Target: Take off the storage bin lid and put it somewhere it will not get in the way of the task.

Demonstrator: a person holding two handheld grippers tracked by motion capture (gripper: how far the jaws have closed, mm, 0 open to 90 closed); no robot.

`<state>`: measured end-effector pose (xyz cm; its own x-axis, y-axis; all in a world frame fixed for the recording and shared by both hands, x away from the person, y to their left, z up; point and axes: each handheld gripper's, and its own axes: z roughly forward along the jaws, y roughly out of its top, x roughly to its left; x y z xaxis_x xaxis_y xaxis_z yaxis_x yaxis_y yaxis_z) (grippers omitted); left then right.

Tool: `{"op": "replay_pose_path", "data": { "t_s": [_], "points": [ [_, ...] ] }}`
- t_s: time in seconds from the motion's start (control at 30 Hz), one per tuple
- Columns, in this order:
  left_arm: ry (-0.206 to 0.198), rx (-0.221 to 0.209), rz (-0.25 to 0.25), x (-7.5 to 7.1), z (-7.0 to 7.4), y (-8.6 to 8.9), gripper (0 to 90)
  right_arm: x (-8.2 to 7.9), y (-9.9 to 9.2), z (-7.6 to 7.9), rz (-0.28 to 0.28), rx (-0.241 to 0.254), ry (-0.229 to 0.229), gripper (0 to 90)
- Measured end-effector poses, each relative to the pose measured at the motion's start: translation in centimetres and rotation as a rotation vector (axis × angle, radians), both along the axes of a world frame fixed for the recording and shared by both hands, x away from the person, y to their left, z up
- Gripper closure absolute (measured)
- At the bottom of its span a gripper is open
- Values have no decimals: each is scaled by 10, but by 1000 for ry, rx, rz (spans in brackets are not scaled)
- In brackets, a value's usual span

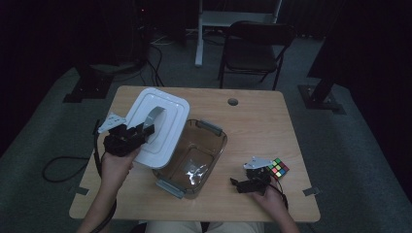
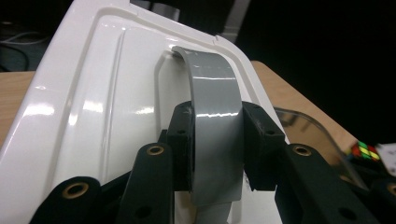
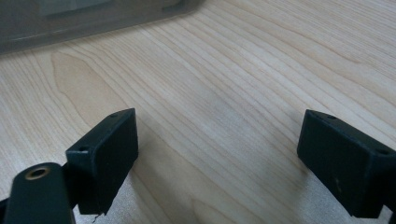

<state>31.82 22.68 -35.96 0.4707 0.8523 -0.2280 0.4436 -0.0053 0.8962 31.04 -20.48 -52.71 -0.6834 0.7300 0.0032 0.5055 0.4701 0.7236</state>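
A white plastic lid (image 1: pixel 158 127) with a grey arched handle (image 1: pixel 154 115) hangs tilted over the table's left half. My left gripper (image 1: pixel 147 129) is shut on that handle (image 2: pixel 215 135), its black pads (image 2: pixel 181 140) pressing it from both sides above the lid (image 2: pixel 93 107). Just right of the lid stands a clear brown-tinted container (image 1: pixel 193 158), open at the top, with grey clips at its ends. My right gripper (image 1: pixel 234 183) rests low on the table at the front right, jaws wide apart (image 3: pixel 217 154) with bare wood between them.
A colourful puzzle cube (image 1: pixel 278 167) lies beside the right hand and shows as a cube (image 2: pixel 365 151) in the left gripper view. The wooden table (image 1: pixel 257 121) has a cable hole (image 1: pixel 233 102) at the back. A folding chair (image 1: pixel 252 48) stands behind it.
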Motion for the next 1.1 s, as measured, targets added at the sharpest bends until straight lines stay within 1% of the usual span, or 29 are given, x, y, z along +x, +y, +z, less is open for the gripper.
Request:
{"op": "replay_pose_path", "data": {
  "t_s": [0.07, 0.2, 0.27, 0.4, 0.53, 0.6, 0.67, 0.7, 0.77, 0.83, 0.93, 1.0, 1.07, 1.1],
  "points": [
    [-4, 1, 26, 2, -2, 6, 686, 0, 0, 0, 0, -1, -1, 120],
    [11, -14, 60, 8, -7, 19, 686, 0, 0, 0, 0, -1, -1, 120],
    [16, -24, 82, 10, -12, 25, 686, 0, 0, 0, 0, 0, -1, 120],
    [36, -42, 119, 17, -26, 35, 686, 0, 0, 0, 0, 0, 0, 120],
    [55, -53, 149, 24, -43, 42, 686, 0, 0, 0, 0, 0, 0, 120],
    [65, -66, 153, 28, -51, 45, 686, 0, 0, 0, 0, 0, 0, 120],
    [82, -75, 171, 30, -60, 47, 686, 0, 0, 0, -1, -1, 0, 120],
    [83, -75, 172, 30, -65, 48, 686, 0, 0, 0, -1, -1, 0, 120],
    [98, -81, 178, 30, -75, 48, 686, 0, 0, 0, 0, -1, 0, 120],
    [114, -79, 187, 30, -85, 48, 686, 0, 0, 0, 0, -1, 0, 120],
    [134, -94, 195, 29, -99, 48, 686, 0, 0, 0, 0, -1, 0, 120],
    [147, -99, 196, 29, -107, 47, 686, 0, 0, 0, -1, -1, 0, 120],
    [157, -95, 186, 30, -115, 44, 686, 0, 0, 0, 0, -1, 0, 120],
    [157, -95, 186, 30, -115, 44, 686, 0, 0, 0, 0, -1, 0, 120]
  ]
}}
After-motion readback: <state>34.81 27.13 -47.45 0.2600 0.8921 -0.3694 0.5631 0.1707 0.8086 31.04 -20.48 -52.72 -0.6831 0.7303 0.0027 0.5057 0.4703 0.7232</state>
